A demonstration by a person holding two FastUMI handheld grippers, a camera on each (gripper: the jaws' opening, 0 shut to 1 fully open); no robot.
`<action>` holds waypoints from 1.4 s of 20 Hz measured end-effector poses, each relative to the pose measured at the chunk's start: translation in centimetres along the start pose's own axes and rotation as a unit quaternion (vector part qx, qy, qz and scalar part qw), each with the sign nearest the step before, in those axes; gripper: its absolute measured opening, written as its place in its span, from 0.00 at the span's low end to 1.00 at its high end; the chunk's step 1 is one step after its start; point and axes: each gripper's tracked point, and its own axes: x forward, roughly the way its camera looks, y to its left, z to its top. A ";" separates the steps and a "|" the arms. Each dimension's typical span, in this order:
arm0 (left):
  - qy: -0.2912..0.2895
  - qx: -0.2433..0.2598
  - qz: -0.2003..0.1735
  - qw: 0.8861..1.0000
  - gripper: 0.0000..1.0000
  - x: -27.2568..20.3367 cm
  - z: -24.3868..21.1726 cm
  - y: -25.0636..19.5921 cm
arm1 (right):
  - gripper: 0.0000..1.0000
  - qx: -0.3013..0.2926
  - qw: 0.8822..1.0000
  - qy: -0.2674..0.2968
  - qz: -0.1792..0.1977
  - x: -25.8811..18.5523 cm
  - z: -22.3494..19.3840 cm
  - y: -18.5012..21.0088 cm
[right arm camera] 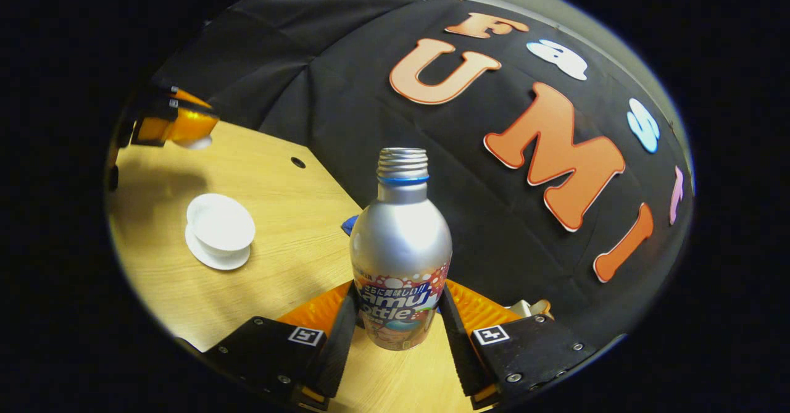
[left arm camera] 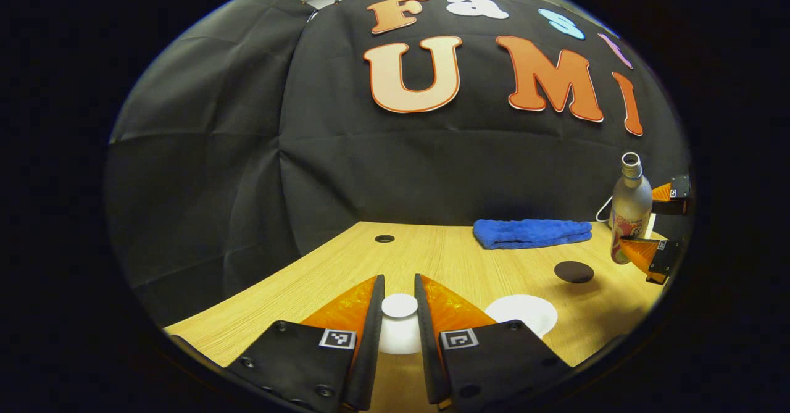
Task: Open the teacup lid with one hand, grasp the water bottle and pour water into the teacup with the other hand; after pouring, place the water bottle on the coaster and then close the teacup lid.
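Note:
My left gripper [left arm camera: 399, 284] is shut on the knob of the white teacup lid [left arm camera: 399, 329] and holds it above the table, left of the cup. The open white teacup [left arm camera: 521, 314] stands uncovered on its saucer [right arm camera: 216, 257]; the teacup [right arm camera: 220, 223] also appears in the right gripper view. My right gripper [right arm camera: 400, 292] is shut on the lower body of the silver water bottle [right arm camera: 401, 246], which is upright with no cap. In the left gripper view the bottle [left arm camera: 631, 206] and the right gripper [left arm camera: 657, 225] are at the far right. The dark round coaster [left arm camera: 574, 271] lies between cup and bottle.
A folded blue towel [left arm camera: 532, 232] lies at the back of the wooden table [left arm camera: 432, 258], near the black cloth wall. A small round hole [left arm camera: 384, 238] is in the tabletop at the back left. The left gripper [right arm camera: 179, 126] hangs beyond the cup in the right gripper view.

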 end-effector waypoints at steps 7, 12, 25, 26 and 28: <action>0.004 -0.005 0.010 1.000 0.36 -0.1 -0.8 2.0 | 0.73 -0.126 0.992 -0.016 -0.016 0.5 0.6 0.9; 0.002 -0.005 0.014 1.000 0.32 -0.3 -1.0 3.0 | 0.73 -0.193 0.980 -0.037 -0.019 1.0 1.8 3.1; 0.004 -0.020 0.034 0.999 0.36 -0.8 -2.0 5.8 | 0.73 -0.376 0.918 -0.099 -0.078 0.4 4.5 3.9; 0.003 -0.020 0.035 0.999 0.36 -0.9 -1.9 5.8 | 0.73 -0.385 0.913 -0.105 -0.080 0.3 4.8 3.8; 0.003 -0.021 0.035 0.999 0.32 -1.1 -1.9 6.2 | 0.73 -0.399 0.907 -0.111 -0.081 0.5 5.2 3.4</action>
